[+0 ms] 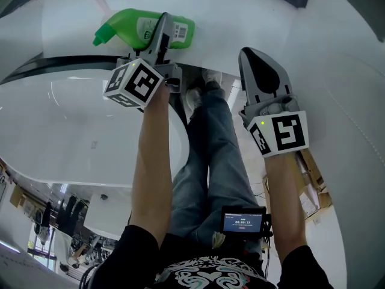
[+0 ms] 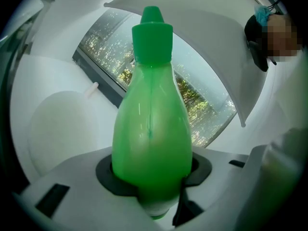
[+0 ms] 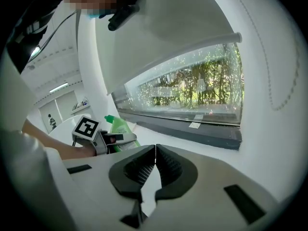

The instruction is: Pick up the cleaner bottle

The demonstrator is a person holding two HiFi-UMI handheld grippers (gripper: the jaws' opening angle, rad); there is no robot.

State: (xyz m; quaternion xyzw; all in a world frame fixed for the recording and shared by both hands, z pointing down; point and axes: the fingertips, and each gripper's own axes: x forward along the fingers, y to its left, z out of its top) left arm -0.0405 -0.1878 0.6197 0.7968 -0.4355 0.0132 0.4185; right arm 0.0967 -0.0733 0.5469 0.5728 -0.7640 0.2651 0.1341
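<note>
Green bottle [image 1: 147, 32] is pinched between the fingers of the left gripper [image 1: 163, 30], no gap to be seen. In the left gripper view the dark pads [image 2: 107, 176] are pressed against its fat lower body [image 2: 151, 129] on both sides, and the cap [image 2: 152, 30] is pointed straight out past the fingertips. From the head view the bottle is seen lying sideways over the white tabletop [image 1: 66, 17], cap to the left. Whether it's actually touching the tabletop can't be told tbh. The left forearm [image 1: 150, 161] is stretched forward, with the gripper rolled so one finger runs over the top of the bottle. The right gripper [image 1: 255, 59] is held well apart to the right, tilted a bit downward. Its fingers are pressed together with nothing caught between them.
</note>
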